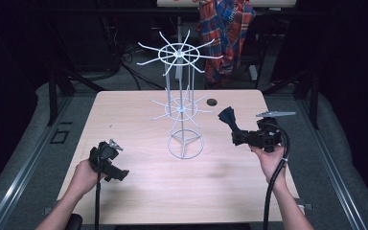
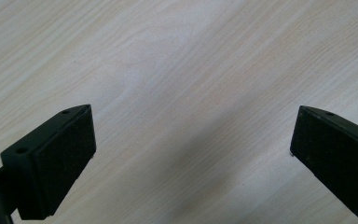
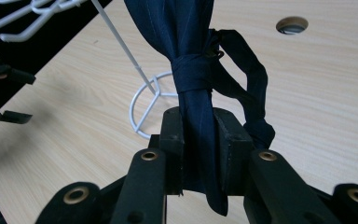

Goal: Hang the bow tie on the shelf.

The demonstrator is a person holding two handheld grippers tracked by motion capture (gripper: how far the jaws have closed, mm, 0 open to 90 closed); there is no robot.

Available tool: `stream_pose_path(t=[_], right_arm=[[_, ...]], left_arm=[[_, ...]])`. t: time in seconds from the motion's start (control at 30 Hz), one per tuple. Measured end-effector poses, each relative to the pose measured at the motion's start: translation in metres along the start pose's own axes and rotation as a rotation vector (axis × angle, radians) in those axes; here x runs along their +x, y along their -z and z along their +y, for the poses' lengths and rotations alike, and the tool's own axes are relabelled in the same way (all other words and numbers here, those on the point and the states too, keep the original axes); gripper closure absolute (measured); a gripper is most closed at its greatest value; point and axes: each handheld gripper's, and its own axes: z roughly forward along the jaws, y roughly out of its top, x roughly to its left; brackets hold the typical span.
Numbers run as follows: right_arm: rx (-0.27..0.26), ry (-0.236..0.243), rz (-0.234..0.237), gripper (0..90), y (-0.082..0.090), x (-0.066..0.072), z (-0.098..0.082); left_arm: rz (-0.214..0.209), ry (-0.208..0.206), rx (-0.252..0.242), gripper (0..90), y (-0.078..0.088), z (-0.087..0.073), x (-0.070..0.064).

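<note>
A white wire rack (image 1: 182,103) with two tiers of radiating hooks stands mid-table on a ring base (image 3: 151,100). To its right, my right gripper (image 1: 237,138) is shut on a dark navy bow tie (image 1: 229,119), held above the table. In the right gripper view the bow tie (image 3: 193,70) rises from between the closed jaws, its knot wrapped at the middle and a strap loop (image 3: 247,88) hanging to the right. My left gripper (image 1: 109,163) hovers low over the table's front left. Its pads (image 2: 65,158) stand wide apart over bare wood, holding nothing.
A round cable hole (image 1: 212,102) is set in the wooden table (image 1: 139,191) behind the rack. A plaid shirt (image 1: 225,33) hangs on a chair beyond the table. Cables trail from both grippers toward the front edge. Dark floor surrounds the table.
</note>
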Motion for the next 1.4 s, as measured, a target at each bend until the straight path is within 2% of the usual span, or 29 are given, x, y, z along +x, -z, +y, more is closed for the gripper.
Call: stream_pose_path(t=[0.13,0.37,0.7,1.07,1.4], right_arm=[[-0.028,0.011,-0.014,74.8,0.003,0.004,0.007],[-0.064,0.011,0.008,74.8,0.005,0.01,0.017],[-0.066,0.05,0.012,74.8,0.001,0.024,0.024],[-0.071,0.08,0.04,74.8,-0.005,0.039,0.031],[-0.047,0.113,0.061,74.8,-0.015,0.045,0.031]], left_arm=[[-0.006,-0.008,0.006,0.1,-0.001,0.001,-0.001],[-0.006,-0.008,0.005,0.1,-0.001,0.001,-0.001],[-0.007,-0.008,0.003,0.1,-0.001,0.0,-0.001],[-0.007,-0.007,0.006,0.1,-0.001,0.0,-0.001],[-0.01,-0.013,0.012,0.1,-0.002,0.0,-0.001]])
